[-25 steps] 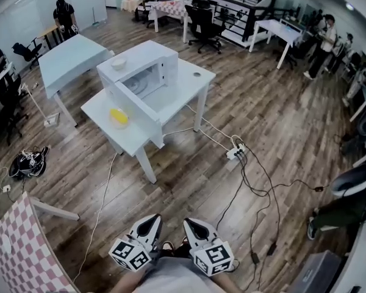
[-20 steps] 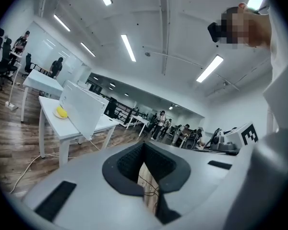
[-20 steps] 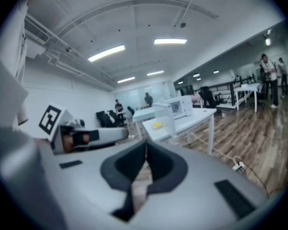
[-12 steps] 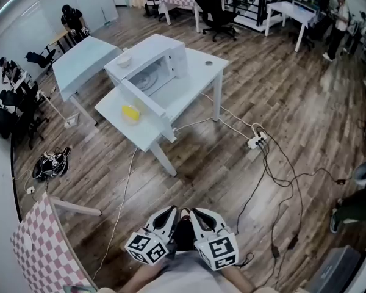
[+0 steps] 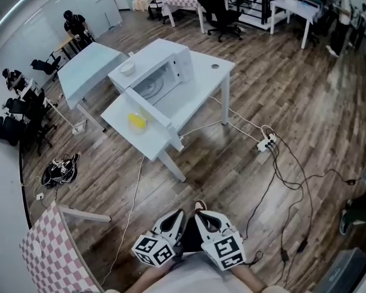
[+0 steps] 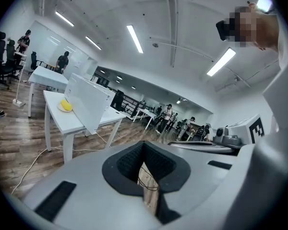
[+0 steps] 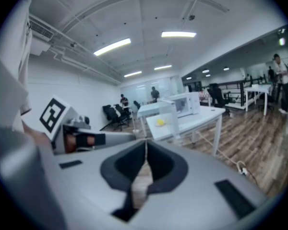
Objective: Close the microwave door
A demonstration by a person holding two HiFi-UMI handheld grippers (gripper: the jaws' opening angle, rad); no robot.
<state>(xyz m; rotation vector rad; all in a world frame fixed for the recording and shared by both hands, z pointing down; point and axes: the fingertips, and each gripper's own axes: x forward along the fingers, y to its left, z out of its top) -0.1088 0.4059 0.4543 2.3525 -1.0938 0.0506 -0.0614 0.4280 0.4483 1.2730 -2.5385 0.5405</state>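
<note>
Overhead, the head view finds the white microwave [image 5: 155, 72] on a white tabletop [image 5: 202, 84] well ahead of the person, its door [image 5: 147, 107] swung wide open just beside a yellow item [image 5: 137, 120], while the left claw [image 5: 175, 217] and right claw [image 5: 201, 218] are held side by side, close to the body, above the wood floor [image 5: 232, 176]. In the left gripper view, the left claw's jaws are drawn together to a narrow slit, the open door far off at left. In the right gripper view, the right claw's jaws likewise meet, the microwave distant beyond them.
</note>
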